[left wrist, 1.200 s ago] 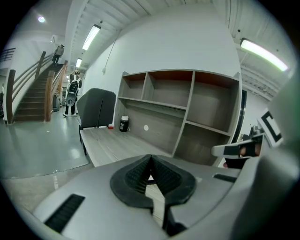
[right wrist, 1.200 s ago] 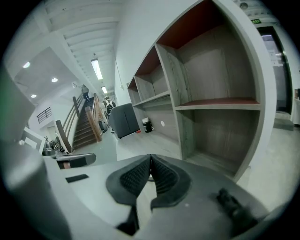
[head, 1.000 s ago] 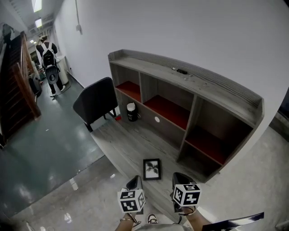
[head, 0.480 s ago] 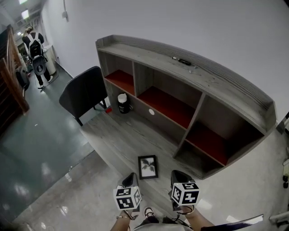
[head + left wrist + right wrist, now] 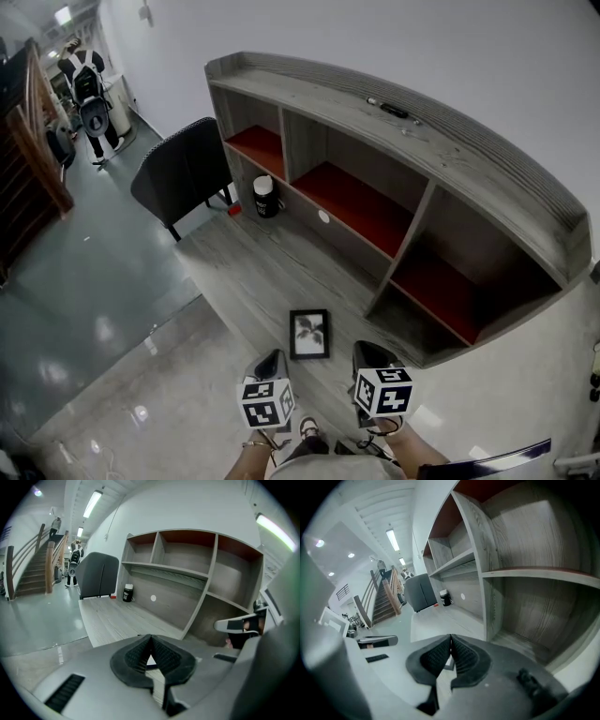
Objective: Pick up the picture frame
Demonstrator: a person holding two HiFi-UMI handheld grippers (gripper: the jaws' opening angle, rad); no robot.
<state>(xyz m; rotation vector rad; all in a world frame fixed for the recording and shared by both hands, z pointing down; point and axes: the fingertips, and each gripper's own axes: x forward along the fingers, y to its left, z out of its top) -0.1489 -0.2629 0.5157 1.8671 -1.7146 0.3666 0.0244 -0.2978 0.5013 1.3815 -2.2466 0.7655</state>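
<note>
Head view: picture frame [image 5: 310, 335] flat near platform [image 5: 246, 281] edge (open floor [image 5: 103, 309] leftward); left tongs [image 5: 150, 641] and right tongs [image 5: 450, 639] pressed together

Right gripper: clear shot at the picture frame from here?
Probably yes. The picture frame lies flat on the wooden platform, just ahead and to the left of the right gripper, with nothing between them. Its jaws are shut, so they would have to open first.

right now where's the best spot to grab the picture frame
Probably the near short edge of the picture frame, coming down from your side. It lies flat, face up on the wooden platform, so only its thin rim can be pinched.
</note>
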